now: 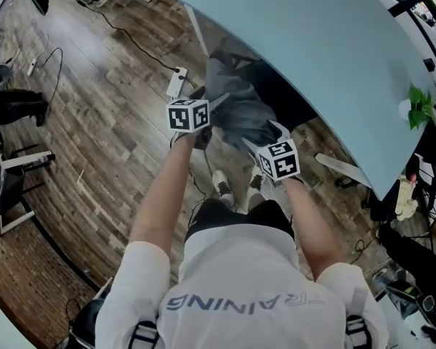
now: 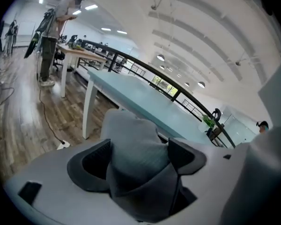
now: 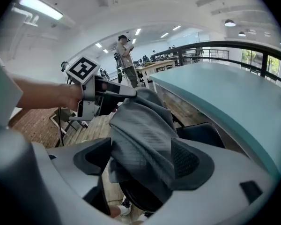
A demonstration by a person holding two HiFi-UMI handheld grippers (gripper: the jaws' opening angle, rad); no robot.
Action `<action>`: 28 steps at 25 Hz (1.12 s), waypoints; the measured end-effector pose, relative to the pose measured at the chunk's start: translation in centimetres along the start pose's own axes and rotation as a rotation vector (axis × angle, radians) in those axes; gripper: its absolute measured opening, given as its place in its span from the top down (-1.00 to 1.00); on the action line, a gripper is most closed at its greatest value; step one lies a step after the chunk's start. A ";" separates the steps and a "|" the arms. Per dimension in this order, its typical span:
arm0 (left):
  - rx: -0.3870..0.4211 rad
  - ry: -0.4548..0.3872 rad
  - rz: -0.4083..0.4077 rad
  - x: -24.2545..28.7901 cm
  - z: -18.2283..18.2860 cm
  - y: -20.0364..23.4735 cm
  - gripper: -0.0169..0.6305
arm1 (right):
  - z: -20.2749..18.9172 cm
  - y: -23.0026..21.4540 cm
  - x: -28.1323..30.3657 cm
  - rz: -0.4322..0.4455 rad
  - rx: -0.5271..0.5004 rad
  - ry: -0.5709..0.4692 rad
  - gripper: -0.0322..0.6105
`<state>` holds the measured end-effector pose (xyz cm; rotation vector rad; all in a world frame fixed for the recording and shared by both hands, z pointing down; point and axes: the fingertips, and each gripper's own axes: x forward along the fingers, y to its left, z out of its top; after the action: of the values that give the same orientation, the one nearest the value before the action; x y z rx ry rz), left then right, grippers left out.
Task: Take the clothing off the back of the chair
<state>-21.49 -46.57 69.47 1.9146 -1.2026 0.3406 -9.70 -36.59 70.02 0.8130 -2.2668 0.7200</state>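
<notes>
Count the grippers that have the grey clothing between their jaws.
2. The left gripper has its jaws apart with the grey clothing bunched between them. The right gripper shows the same, fabric lying over the black chair. No others in view.

White T-shirt (image 1: 240, 282), head view: grey block capitals "TRAINING" across the fabric, upside down to the camera.

White cube with black square markers, person's left (image 1: 187, 115): coded pattern only, not letters. Matching cube, person's right (image 1: 279, 159): the same kind of pattern.
</notes>
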 end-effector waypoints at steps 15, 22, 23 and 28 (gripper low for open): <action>0.036 -0.016 0.043 -1.5 -2.4 -1.7 0.64 | -1.1 1.7 0.6 0.103 0.109 0.005 0.26; 0.224 -0.085 -0.032 -5.2 -1.1 -5.6 0.68 | 0.3 0.7 -2.0 0.058 0.198 -0.079 0.62; 0.239 -0.105 -0.042 -5.9 -0.6 -6.2 0.68 | 0.9 0.7 -2.6 0.054 0.214 -0.103 0.62; 0.269 -0.229 -0.065 -10.5 2.8 -8.5 0.68 | 4.8 1.2 -6.3 0.056 0.264 -0.231 0.62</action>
<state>-20.14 -40.55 57.08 2.2693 -1.2906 0.2641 -8.34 -36.69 62.09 1.0036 -2.4390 1.0123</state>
